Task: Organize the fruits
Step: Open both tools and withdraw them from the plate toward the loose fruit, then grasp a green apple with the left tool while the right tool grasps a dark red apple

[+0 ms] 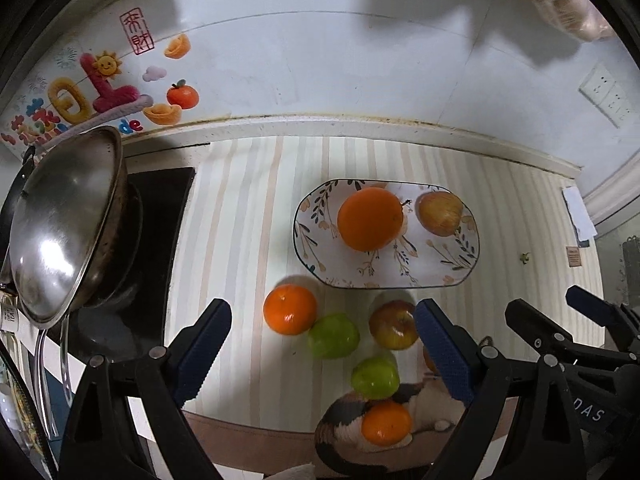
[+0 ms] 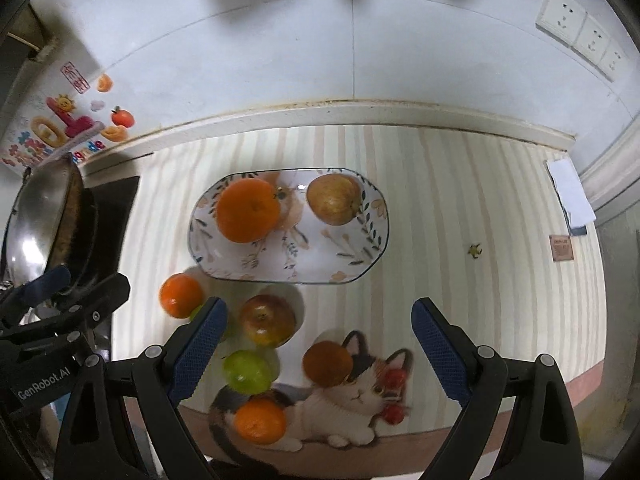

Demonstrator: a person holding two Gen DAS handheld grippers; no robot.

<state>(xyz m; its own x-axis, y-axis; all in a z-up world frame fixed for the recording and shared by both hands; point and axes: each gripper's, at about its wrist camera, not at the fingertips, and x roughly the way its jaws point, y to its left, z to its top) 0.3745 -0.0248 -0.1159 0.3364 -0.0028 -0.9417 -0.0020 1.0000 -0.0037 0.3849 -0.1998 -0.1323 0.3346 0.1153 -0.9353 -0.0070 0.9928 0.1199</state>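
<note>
A: Two fruits already lie on the flowered plate [image 2: 360,268] in the middle of the frame: a large orange [image 2: 248,211] at its left and a yellowish apple [image 2: 335,199] at its right, well apart.

B: And the rest?

A: Loose on the bench [image 2: 480,200] below the plate: a small orange [image 2: 181,295], a red apple [image 2: 267,320], a green apple [image 2: 247,372], and two more oranges [image 2: 260,420] lower down on the cat picture [image 2: 352,392].

B: The grippers?

A: The right hand-held gripper [image 2: 320,344] hangs with jaws spread wide and empty, framing the loose pile, probably choosing the next piece. The left hand-held gripper [image 1: 322,344] is likewise spread and empty above the same cluster.
</note>
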